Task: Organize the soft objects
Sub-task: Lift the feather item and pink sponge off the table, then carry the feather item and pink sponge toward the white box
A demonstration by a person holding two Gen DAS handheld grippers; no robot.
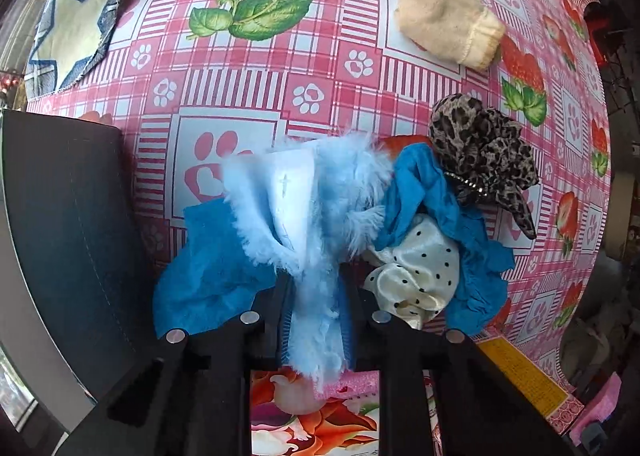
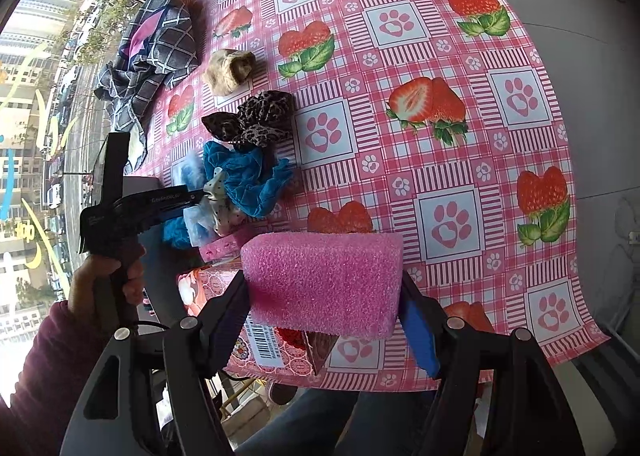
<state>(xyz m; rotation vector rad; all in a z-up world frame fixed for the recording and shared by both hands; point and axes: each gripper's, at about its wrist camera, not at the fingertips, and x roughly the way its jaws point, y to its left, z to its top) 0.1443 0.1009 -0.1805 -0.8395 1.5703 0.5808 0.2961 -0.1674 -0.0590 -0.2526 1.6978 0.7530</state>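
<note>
Fluffy pale-blue cloth (image 1: pixel 316 216) sat clamped between the fingers of the left tool (image 1: pixel 316 320), its furry bulk spilling forward over a heap of soft things on the counter (image 1: pixel 320 68). Against that fluffy cloth lay a bright blue fabric (image 1: pixel 212 272), and just right of it a cream satin piece with black dots (image 1: pixel 416 268). Beyond the satin piece, touching the heap, rested a leopard-print scrunchie (image 1: pixel 480 152). Farther from the heap, apart from it, lay a cream mitten-like knit (image 1: pixel 444 16). The right tool (image 2: pixel 324 316) was clamped on a pink foam block (image 2: pixel 324 280), held above the counter's near edge, near the heap. A grey checked garment (image 2: pixel 156 44) lay crumpled beyond the heap.
</note>
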